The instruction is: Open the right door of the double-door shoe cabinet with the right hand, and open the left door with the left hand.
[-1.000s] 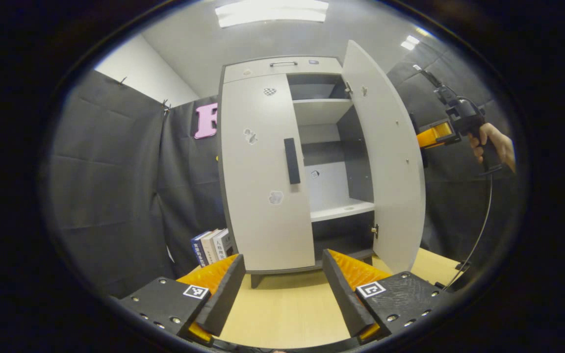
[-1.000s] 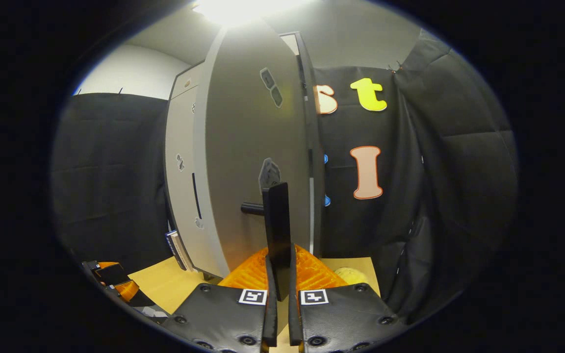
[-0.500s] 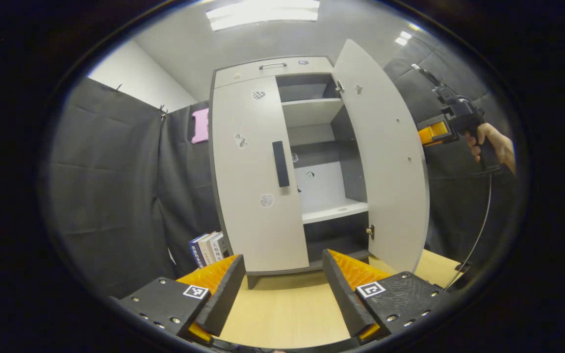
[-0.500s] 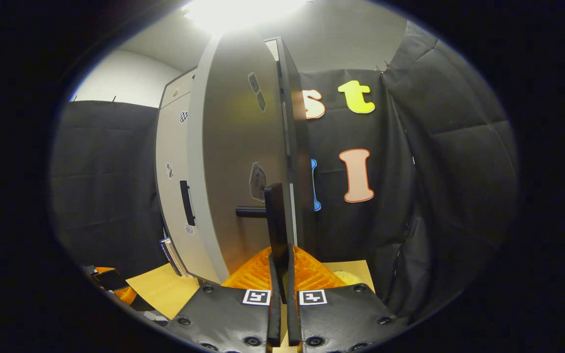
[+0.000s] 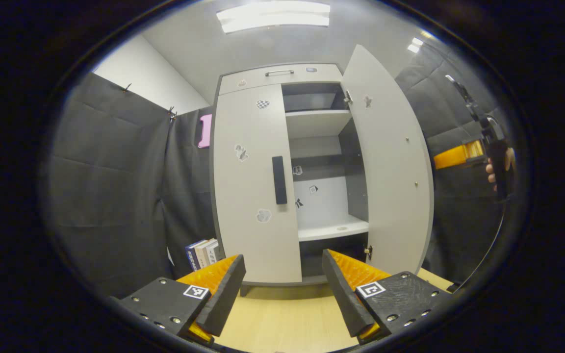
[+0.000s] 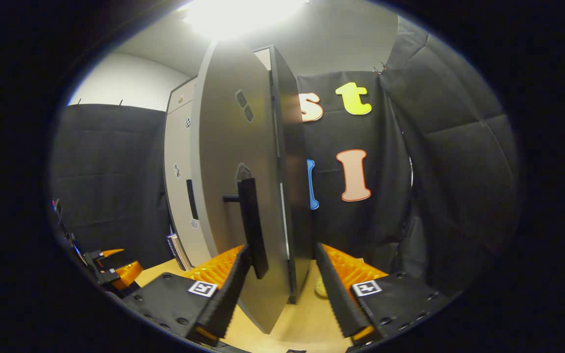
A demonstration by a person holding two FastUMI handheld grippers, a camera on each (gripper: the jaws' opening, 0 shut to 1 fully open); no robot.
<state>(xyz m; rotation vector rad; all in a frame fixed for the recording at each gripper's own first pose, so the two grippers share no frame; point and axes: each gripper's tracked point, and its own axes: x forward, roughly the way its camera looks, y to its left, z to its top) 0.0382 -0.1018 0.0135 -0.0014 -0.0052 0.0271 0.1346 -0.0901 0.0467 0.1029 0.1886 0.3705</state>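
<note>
The grey shoe cabinet (image 5: 282,73) stands ahead on the table. Its left door (image 5: 250,162) is closed, with a dark vertical handle (image 5: 278,180). The right door (image 5: 393,166) is swung wide, baring the shelves (image 5: 319,122). My left gripper (image 5: 282,256) is open and well short of the cabinet, holding nothing. In the right gripper view the right door (image 6: 228,157) stands edge-on. Its handle (image 6: 252,225) and the door's edge lie between the spread fingers of my open right gripper (image 6: 281,250), untouched. A hand (image 5: 497,171) holds the right gripper (image 5: 459,156) beyond the door.
Several books (image 5: 203,252) stand left of the cabinet's foot. The cabinet rests on a pale wooden table (image 5: 282,323). A small yellowish round object (image 6: 321,287) lies on the table behind the open door. Black cloth walls close in on both sides. The left gripper (image 6: 115,269) shows low left.
My right gripper was shut on the right door's handle and has now opened and let it go. The right door has swung a little wider. The left gripper stays open.
</note>
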